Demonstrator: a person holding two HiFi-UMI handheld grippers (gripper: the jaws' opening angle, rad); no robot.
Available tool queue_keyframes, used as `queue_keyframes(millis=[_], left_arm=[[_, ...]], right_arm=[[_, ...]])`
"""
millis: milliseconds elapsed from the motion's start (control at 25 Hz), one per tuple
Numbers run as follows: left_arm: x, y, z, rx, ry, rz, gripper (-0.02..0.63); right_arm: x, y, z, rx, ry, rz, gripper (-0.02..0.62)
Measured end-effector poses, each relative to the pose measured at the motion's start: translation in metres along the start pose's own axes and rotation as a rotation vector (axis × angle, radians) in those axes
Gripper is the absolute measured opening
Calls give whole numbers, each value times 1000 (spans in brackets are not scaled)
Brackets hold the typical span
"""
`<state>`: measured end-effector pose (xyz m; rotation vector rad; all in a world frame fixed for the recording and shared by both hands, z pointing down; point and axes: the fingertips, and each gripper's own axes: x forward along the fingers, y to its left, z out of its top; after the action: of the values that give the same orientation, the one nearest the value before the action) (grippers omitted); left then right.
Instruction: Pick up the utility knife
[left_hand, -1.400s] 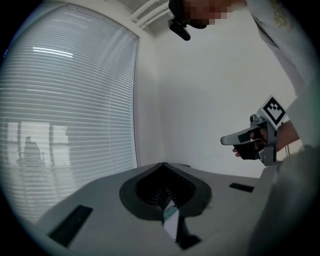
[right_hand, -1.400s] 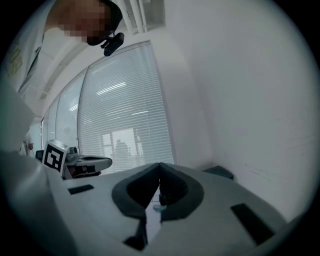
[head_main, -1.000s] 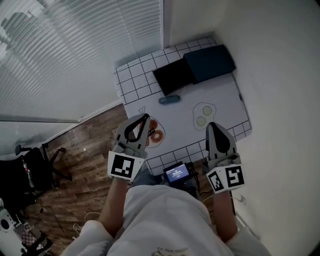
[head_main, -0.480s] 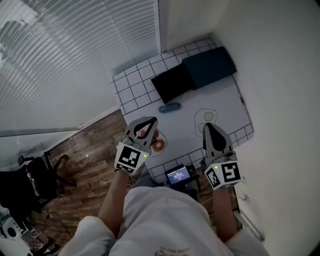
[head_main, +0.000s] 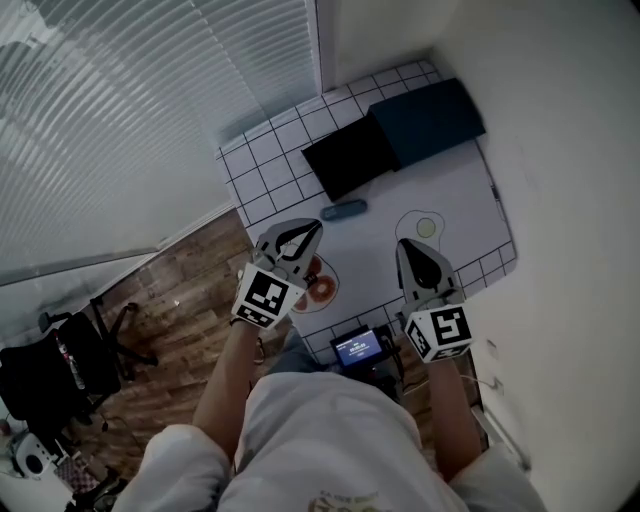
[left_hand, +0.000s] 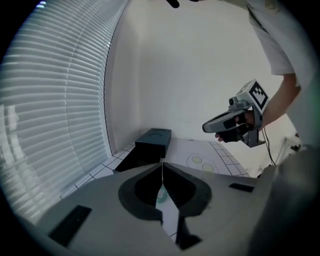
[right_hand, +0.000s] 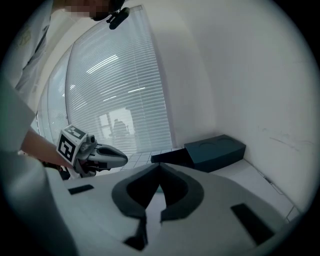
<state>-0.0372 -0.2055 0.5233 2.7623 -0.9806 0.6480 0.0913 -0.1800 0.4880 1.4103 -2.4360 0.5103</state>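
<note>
Overhead, head view: utility knife (head_main: 343, 209) lies flat mid-desk (head_main: 470, 190), just off the near edge of a black panel (head_main: 350, 158). Dark box (head_main: 427, 122) sits at the far wall-side corner. Left tongs (head_main: 312, 228) hover over the near window-side part of the desk, short of the knife and clear of it. Right tongs (head_main: 404, 245) hover over the near wall-side part.

Left gripper view: left tongs (left_hand: 162, 163) closed tip to tip, nothing gripped.

Right gripper view: right tongs (right_hand: 160, 165) likewise closed, empty. Dark box ahead against the wall.
</note>
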Motion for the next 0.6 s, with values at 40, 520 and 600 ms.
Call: queue_keyframes(millis=[40,520,600], left_arm=[[3,2,-4,-7,7,-8,6],[48,1,-54,-9,145,-128,121],[54,-1,-63,-7,172,-145,124]], right_arm=[[5,0,-4,-1,10,6,6],[40,-4,-40,2,99,13,8],[42,-4,-45,8,113,14,8]])
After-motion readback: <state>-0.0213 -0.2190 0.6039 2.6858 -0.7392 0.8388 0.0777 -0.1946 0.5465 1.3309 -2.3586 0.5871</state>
